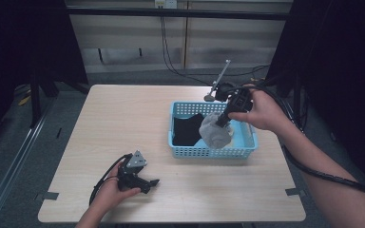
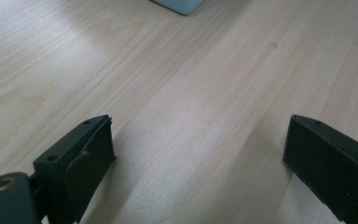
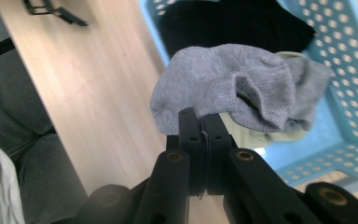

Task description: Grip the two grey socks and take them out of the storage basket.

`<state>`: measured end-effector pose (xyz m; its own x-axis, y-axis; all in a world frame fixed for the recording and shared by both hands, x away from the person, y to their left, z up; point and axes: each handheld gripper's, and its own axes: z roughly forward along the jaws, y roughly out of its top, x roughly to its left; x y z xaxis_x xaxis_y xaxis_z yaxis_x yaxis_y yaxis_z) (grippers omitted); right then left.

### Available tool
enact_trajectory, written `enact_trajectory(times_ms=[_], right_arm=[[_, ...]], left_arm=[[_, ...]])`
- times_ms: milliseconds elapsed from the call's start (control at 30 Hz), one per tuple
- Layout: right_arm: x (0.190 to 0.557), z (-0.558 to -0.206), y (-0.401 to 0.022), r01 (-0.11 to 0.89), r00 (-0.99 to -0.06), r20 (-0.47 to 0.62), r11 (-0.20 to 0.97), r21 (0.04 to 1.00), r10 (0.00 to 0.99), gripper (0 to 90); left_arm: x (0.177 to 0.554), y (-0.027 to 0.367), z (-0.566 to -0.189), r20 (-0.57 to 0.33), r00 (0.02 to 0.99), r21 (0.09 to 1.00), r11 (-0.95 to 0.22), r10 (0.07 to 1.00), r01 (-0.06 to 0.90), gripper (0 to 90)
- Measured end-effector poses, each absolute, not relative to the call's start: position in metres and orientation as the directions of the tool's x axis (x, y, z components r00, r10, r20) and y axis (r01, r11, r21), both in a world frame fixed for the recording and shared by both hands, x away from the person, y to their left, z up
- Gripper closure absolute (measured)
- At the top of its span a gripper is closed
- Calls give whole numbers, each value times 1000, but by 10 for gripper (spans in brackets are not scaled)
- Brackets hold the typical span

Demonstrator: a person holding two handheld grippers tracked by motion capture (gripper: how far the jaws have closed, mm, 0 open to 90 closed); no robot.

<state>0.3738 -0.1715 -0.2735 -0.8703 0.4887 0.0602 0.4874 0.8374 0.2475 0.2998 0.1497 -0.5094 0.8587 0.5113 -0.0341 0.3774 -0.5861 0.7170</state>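
So our right gripper (image 3: 200,126) pinches a grey sock (image 3: 228,88) above the basket (image 1: 247,149) (black cloth (image 1: 186,130) inside); the left gripper (image 2: 198,158), fingers spread, rests on the surface (image 1: 123,118).

left tongs (image 2: 198,154): jaws apart, low | right tongs (image 3: 201,122): clamped, raised

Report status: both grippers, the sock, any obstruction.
Left gripper open, resting on table. Right gripper shut on grey sock, above blue basket. Nothing in the way.

Knitted grey cloth sock (image 3: 233,88), perforated blue plastic basket (image 1: 212,151), matt wood-grain table (image 1: 123,118)
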Motion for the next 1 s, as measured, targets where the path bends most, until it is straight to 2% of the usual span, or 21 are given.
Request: enact_trajectory(times_ms=[267,533,1000], right_arm=[[349,-276,-154,411,-911,71,872,267,407,891],[326,-301,-138,348,-937,102,901,259,333,888],[307,-329,-120,296,-954,133,921,254,270,887]], left_arm=[[300,150,-509,-33,859,717,-587,511,377,77],[300,150,-510,-32,858,719,-585,512,376,77],[300,150,-509,-30,860,714,-592,509,375,77]])
